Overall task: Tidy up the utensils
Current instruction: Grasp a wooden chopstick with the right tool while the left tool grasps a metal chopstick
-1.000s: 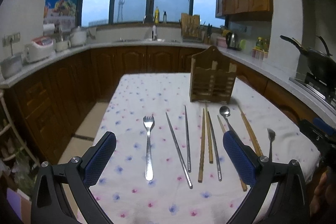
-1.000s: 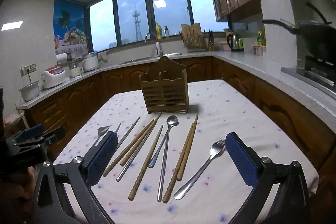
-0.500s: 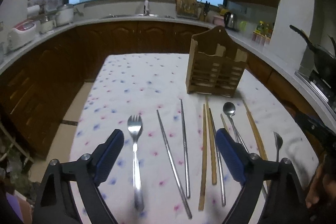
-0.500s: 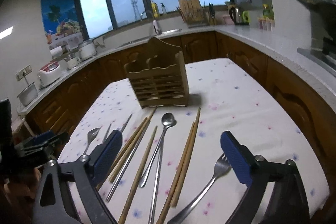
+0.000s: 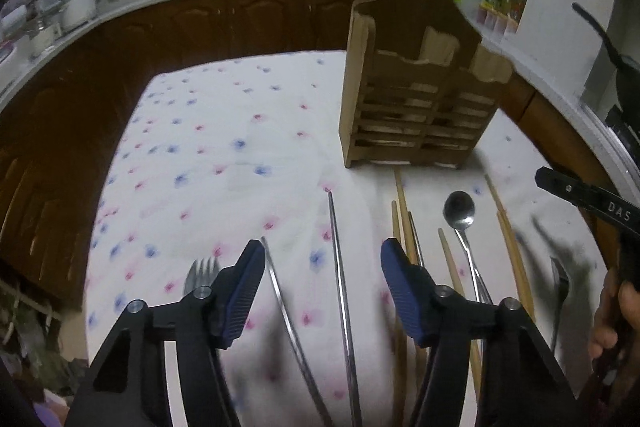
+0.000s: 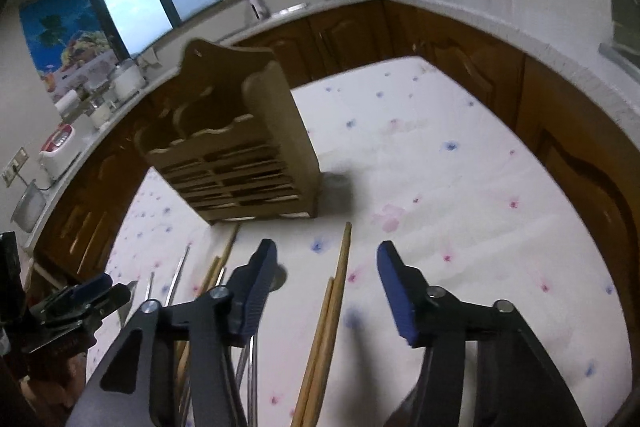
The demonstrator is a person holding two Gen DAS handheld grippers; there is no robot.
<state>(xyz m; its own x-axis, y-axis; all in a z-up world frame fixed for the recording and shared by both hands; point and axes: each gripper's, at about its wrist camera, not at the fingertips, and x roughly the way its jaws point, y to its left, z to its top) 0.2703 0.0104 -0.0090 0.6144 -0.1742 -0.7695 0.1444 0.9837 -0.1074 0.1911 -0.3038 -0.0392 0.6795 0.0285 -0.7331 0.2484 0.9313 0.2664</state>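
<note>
Both grippers are coming down closer over the utensils than a second ago, jaws narrowing. Left gripper point(image 5: 322, 263) is sitting half-closed around two metal chopsticks point(image 5: 338, 247), pads not touching them; fork point(image 5: 200, 273) is showing just left. Right gripper point(image 6: 326, 261) is straddling a wooden chopstick pair point(image 6: 340, 279), also no contact. "DAS" is reading on the right gripper's side, right edge of the left view. Wooden holder point(image 5: 416, 95) is standing upper centre.
</note>
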